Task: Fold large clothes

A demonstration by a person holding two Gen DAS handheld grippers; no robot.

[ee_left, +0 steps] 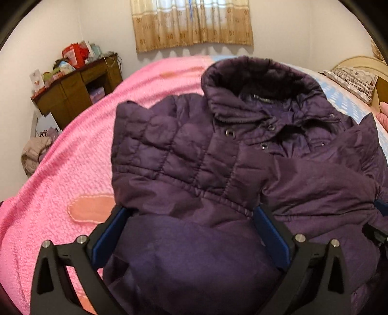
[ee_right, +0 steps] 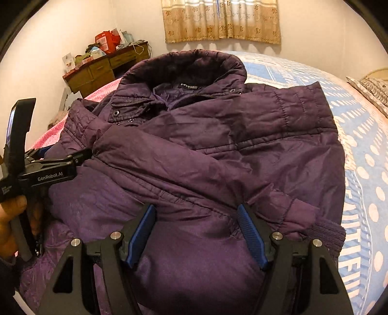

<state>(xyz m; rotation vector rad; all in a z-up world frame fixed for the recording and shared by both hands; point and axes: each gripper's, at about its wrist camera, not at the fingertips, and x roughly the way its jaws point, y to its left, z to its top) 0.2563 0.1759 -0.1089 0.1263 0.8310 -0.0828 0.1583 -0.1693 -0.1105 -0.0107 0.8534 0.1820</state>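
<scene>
Lying puffy quilted purple jacket [ee_left: 194, 155] on nubby pink blanket [ee_left: 72, 164]; both grippers agape, empty.

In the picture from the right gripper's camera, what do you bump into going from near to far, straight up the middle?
Right gripper → purple jacket, a sleeve folded across it → its collar → curtain on the far wall.

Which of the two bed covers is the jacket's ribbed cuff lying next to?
The blue cover with white dots. The ribbed cuff ends at its edge, while the pink knitted cover lies on the jacket's opposite side.
</scene>
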